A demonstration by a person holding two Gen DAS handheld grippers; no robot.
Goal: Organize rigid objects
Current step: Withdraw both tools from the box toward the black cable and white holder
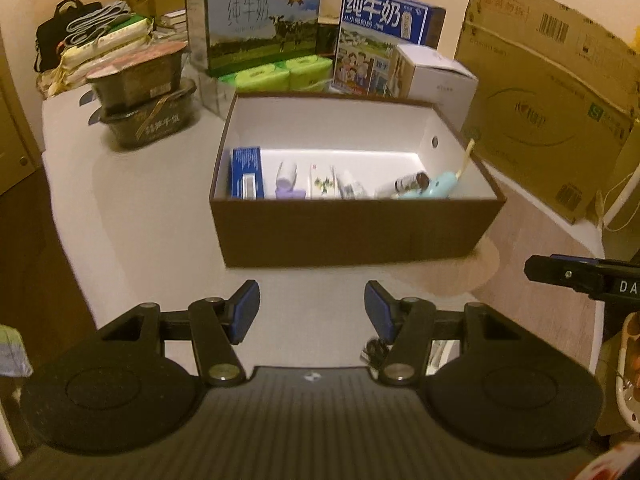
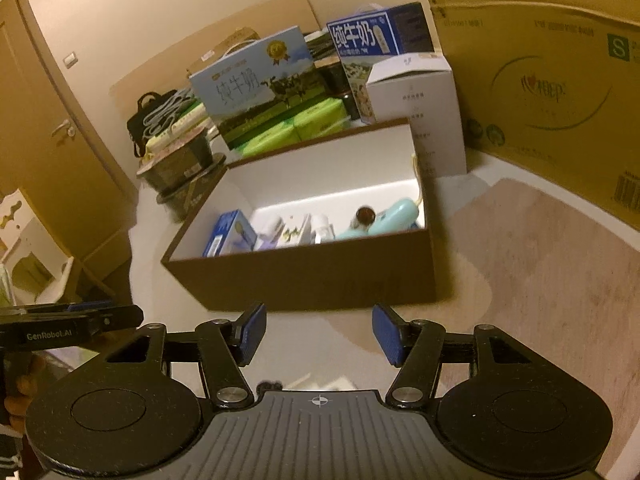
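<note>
An open brown box (image 1: 352,236) with a white inside stands on the white table. Along its near wall lie a blue carton (image 1: 246,174), a purple-capped bottle (image 1: 288,180), a flowered white packet (image 1: 322,184), a dark-capped bottle (image 1: 412,182) and a pale blue device (image 1: 436,186). My left gripper (image 1: 312,312) hovers in front of the box, open, with nothing between its blue pads. The right wrist view shows the same box (image 2: 312,276), with the carton (image 2: 228,232) and the device (image 2: 384,220) inside. My right gripper (image 2: 320,334) is open and empty before it.
Behind the box stand two milk cartons (image 1: 256,20) (image 1: 384,36), green tissue packs (image 1: 280,74) and a white box (image 1: 440,76). Stacked dark bowls (image 1: 148,92) sit at the left. A large cardboard box (image 1: 552,92) leans at the right. A door (image 2: 44,120) is at far left.
</note>
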